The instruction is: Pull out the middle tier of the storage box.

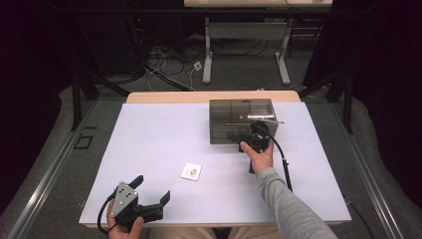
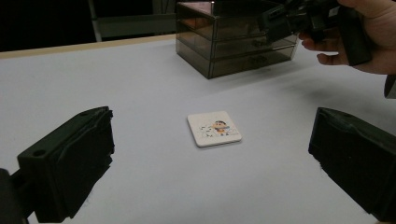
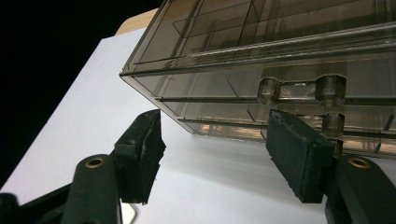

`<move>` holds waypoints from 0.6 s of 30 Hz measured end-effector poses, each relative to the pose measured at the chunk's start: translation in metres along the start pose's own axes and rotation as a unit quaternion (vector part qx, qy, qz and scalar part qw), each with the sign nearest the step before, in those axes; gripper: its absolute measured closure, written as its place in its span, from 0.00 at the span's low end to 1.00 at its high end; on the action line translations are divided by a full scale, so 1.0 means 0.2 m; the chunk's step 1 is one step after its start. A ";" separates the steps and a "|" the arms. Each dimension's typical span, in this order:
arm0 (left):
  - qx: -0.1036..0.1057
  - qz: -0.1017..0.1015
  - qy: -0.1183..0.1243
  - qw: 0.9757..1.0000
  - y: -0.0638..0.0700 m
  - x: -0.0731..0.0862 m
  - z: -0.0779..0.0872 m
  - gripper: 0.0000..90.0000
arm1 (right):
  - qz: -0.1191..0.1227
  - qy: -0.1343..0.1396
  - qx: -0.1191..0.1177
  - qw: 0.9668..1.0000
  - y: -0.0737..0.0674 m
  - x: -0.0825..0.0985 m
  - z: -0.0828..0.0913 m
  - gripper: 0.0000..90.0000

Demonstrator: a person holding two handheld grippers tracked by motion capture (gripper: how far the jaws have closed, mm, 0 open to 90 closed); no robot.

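Observation:
A smoky see-through drawer box (image 1: 241, 119) stands at the far right of the white table (image 1: 149, 134). My right gripper (image 1: 252, 135) is held against its front face, with a hand around the gripper's body. In the right gripper view the jaws stand apart in front of the box (image 3: 280, 56), just below a drawer handle (image 3: 301, 88), and nothing lies between the pads. A small white square card with a cartoon picture (image 1: 191, 171) lies flat mid-table. My left gripper (image 1: 151, 188) rests near the front left edge, jaws wide apart, with the card (image 2: 214, 128) ahead of them.
The table's wooden far edge (image 1: 214, 96) shows behind the box. Beyond it are desk legs (image 1: 207, 59) and floor cables (image 1: 169, 64). Dark curtains flank both sides. The right gripper's cable (image 1: 283, 164) trails along the sleeve.

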State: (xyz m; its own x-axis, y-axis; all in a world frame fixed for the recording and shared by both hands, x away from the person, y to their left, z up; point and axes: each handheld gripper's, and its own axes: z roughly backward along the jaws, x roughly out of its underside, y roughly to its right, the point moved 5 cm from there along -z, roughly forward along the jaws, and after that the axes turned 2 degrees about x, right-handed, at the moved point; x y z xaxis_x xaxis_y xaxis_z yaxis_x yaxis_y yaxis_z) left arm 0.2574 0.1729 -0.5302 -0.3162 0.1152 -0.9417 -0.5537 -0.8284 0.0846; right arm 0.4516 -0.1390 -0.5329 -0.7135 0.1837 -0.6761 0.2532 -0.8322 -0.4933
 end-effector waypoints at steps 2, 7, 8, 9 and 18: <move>0.000 0.000 0.000 1.000 0.00 0.00 0.00 0.01 | -0.006 -0.008 -0.002 1.000 0.00 0.00 0.00 0.41; 0.000 0.000 0.000 1.000 0.00 0.00 0.00 0.01 | -0.014 -0.013 -0.004 1.000 0.01 0.00 0.00 0.43; 0.000 0.000 0.000 1.000 0.00 0.00 0.00 0.01 | -0.016 -0.016 -0.003 1.000 0.01 0.00 0.00 0.43; 0.000 0.000 0.000 1.000 0.00 0.00 0.00 0.01 | -0.015 -0.010 -0.004 1.000 0.01 0.00 -0.01 0.43; 0.001 0.001 -0.001 1.000 0.00 0.00 0.00 0.01 | -0.027 -0.025 0.001 0.999 0.04 0.02 -0.03 0.44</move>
State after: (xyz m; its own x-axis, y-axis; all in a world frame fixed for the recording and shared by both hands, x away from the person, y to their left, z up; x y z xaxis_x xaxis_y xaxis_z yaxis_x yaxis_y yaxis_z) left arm 0.2574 0.1728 -0.5306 -0.3191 0.1145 -0.9408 -0.5538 -0.8281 0.0871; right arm 0.4538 -0.1418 -0.5424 -0.7583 0.2022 -0.6198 0.2119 -0.8226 -0.5276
